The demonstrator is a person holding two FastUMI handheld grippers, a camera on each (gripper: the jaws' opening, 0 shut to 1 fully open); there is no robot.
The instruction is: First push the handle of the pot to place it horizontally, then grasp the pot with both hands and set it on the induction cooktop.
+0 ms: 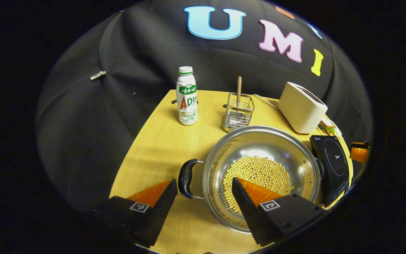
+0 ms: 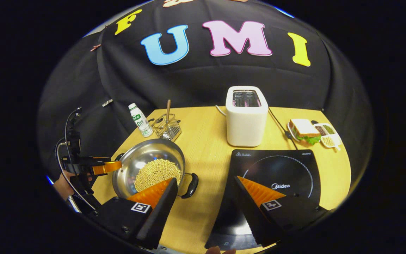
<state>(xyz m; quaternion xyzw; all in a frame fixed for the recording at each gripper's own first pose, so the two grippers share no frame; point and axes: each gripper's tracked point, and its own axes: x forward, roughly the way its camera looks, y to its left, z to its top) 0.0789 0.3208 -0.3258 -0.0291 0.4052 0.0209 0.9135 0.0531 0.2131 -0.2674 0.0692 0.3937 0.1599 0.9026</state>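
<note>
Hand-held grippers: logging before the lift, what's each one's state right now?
Left hand-held gripper: open, holding nothing, straddling the steel pot's black handle.
Right hand-held gripper: open, holding nothing.

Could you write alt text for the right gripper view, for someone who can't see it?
A steel pot of pale beans sits on a wooden table left of a black induction cooktop, with the right gripper open in front. Behind stand a toaster, a bottle and a sandwich.

Left gripper and right gripper both spread wide, holding nothing.
</note>
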